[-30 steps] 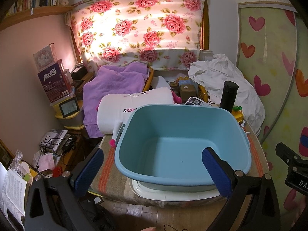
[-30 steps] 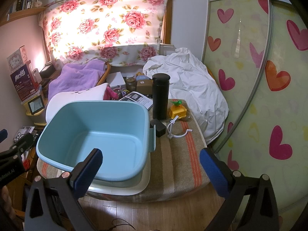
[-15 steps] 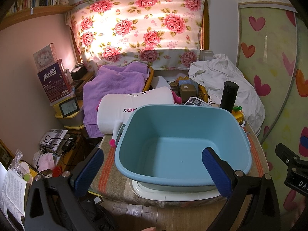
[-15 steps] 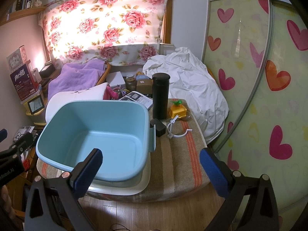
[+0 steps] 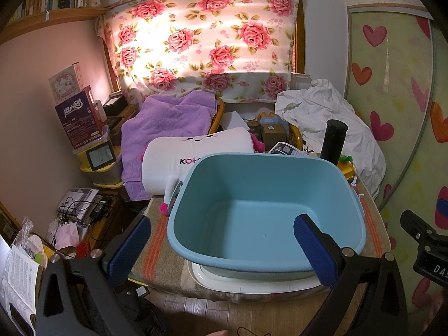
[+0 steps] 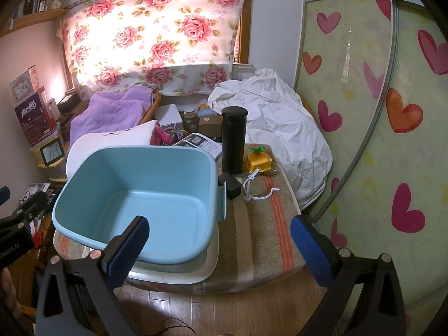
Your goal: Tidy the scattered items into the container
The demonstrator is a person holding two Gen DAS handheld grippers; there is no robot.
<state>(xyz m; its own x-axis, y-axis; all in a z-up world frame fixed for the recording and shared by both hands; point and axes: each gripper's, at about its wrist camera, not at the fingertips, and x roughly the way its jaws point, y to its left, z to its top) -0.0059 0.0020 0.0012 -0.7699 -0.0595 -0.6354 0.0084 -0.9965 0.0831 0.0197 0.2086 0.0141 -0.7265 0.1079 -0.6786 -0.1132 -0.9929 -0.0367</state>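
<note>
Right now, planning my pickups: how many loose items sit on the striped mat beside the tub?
4: black flask upright behind, yellow toy right of it, small black box against the tub, white plastic ring in front. Others may hide behind.

My left gripper (image 5: 222,247) is level, its two blue-padded fingers (image 5: 313,252) spread wide with nothing between them. My right gripper (image 6: 221,249) is posed likewise, jaws wide apart and unloaded. Each gripper's black body shows at the edge of the other's view.
</note>
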